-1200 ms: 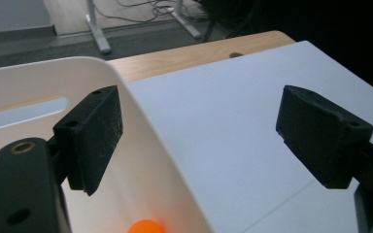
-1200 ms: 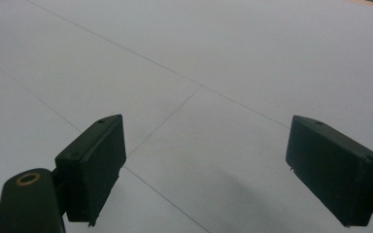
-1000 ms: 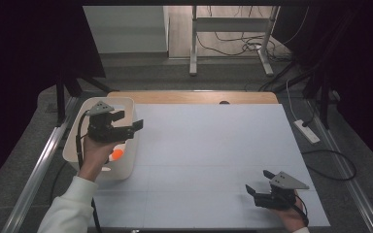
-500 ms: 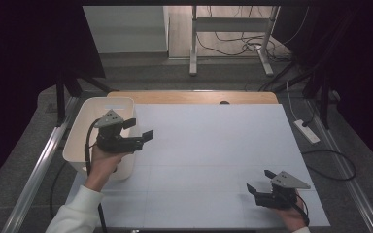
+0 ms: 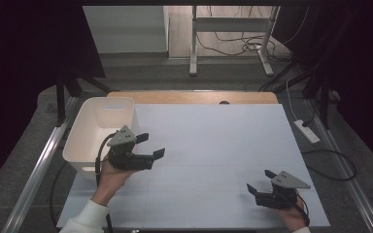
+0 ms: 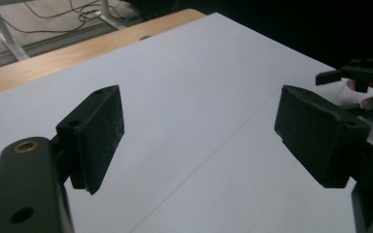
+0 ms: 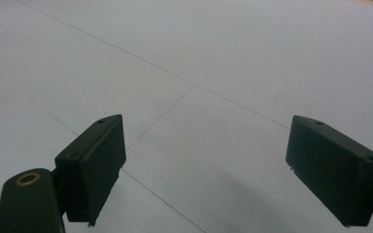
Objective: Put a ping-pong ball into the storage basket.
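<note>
Two grippers above a white table [image 5: 213, 145], both holding nothing.

The left gripper [image 5: 150, 145], beside a white bin [image 5: 85, 141], has jaws spread wide; the right gripper [image 5: 261, 182] also.

Bare white table [image 5: 213, 141] between grippers (tub [image 5: 99, 133] at left edge)
</note>
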Demonstrator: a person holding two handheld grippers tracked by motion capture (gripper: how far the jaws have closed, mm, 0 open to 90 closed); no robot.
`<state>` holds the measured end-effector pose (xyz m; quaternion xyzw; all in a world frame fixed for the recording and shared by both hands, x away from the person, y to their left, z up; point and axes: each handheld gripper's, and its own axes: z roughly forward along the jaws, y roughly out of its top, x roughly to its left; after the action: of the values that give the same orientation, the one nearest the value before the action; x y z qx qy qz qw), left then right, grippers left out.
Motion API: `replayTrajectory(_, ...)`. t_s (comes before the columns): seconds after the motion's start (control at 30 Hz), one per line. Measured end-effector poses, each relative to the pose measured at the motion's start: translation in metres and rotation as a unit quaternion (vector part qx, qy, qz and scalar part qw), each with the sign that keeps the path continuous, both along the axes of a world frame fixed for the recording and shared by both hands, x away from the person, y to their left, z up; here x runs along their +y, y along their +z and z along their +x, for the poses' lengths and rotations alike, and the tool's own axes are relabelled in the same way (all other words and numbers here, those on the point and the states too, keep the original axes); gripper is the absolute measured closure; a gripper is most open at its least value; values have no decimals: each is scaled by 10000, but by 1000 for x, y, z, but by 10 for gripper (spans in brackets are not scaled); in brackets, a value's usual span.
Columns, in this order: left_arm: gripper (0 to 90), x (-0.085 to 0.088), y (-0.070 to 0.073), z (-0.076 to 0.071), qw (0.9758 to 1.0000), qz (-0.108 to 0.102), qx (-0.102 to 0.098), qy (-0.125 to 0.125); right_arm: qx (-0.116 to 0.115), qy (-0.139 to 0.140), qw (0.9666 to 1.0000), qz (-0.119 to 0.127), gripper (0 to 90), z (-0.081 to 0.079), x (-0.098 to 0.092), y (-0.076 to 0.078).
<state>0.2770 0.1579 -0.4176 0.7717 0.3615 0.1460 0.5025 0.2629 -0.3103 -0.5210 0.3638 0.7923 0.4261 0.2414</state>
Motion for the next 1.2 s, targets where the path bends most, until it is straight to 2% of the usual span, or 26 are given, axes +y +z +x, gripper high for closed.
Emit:
replayTrajectory(0.2, 191, -4, -7, -8, 10000, 41, -25, -83, 6, 0, 10000, 20, 146, 0, 0, 0)
replayTrajectory(0.27, 188, -5, -11, -12, 9998, -27, 32, -182, 11, -1, 10000, 6, 146, 0, 0, 0)
replayTrajectory(0.3, 188, -8, -15, -16, 9997, 94, -33, -204, 7, 5, 10000, 12, 146, 0, 1, -1)
replayTrajectory(0.33, 187, -8, -15, -16, 9997, 94, -33, -204, 5, 2, 10000, 2, 146, 0, 1, -1)
replayTrajectory(0.4, 187, -11, -20, -22, 9995, 239, -97, -174, 4, 2, 10000, 5, 146, 0, 1, 0)
replayTrajectory(0.73, 184, -2, -43, -41, 9997, 91, -56, -239, 11, -6, 10000, 2, 146, 0, 1, -1)
replayTrajectory(0.93, 184, 6, -62, -47, 9999, 87, 23, -137, 19, -5, 10000, 3, 146, 0, 1, -1)
replayTrajectory(0.97, 184, 8, -69, -49, 9998, 194, 34, -63, 18, -16, 10000, -1, 146, -1, 1, -1)
replayTrajectory(1.1, 184, 10, -78, -52, 9994, 337, 47, 7, 13, -9, 10000, 18, 146, 0, 0, -1)
replayTrajectory(1.2, 184, 15, -84, -53, 9994, 352, 58, 21, 18, 7, 10000, 35, 146, 0, 0, -2)
